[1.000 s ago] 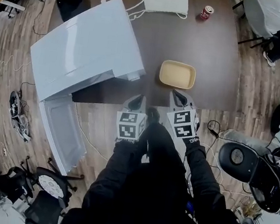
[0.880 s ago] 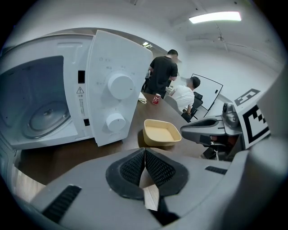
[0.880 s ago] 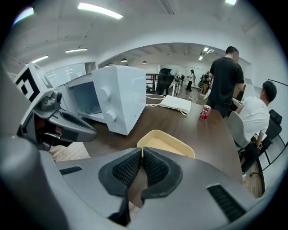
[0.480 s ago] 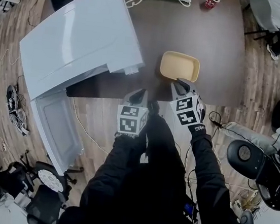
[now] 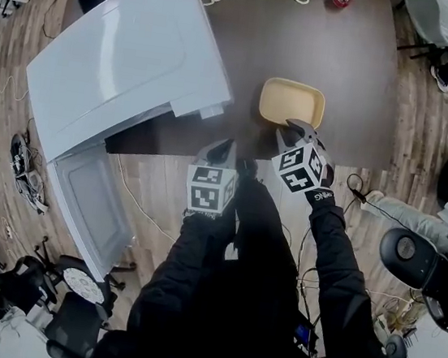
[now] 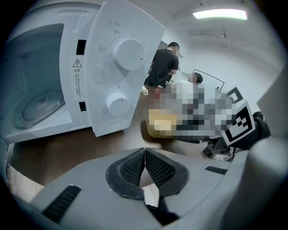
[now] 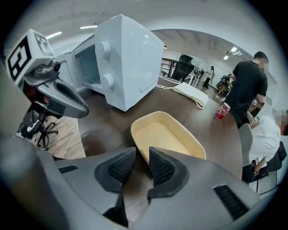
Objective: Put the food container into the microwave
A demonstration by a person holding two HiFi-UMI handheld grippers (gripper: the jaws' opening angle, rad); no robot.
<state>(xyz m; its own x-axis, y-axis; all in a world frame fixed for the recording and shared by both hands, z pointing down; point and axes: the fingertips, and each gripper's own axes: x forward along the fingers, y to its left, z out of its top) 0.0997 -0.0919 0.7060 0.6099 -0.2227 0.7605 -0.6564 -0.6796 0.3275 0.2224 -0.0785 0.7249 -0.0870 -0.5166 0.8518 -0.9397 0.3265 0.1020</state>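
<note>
Cream-yellow plastic food container (image 5: pixel 291 103) sits on the dark table (image 5: pixel 308 38), its near rim just ahead of the right gripper (image 7: pixel 142 155), whose jaws stand slightly apart. To that gripper's left, the left gripper (image 6: pixel 145 156), jaws pressed together on nothing, faces the open white microwave (image 5: pixel 126 55).

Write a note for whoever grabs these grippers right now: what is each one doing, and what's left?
Left gripper: shut, empty, near the table's front edge.
Right gripper: open, at the yellow food container's near rim, not gripping it.
Container sits on the table, right of the white microwave; microwave door is open.
Left to do: grip the container, place it inside the microwave.
</note>
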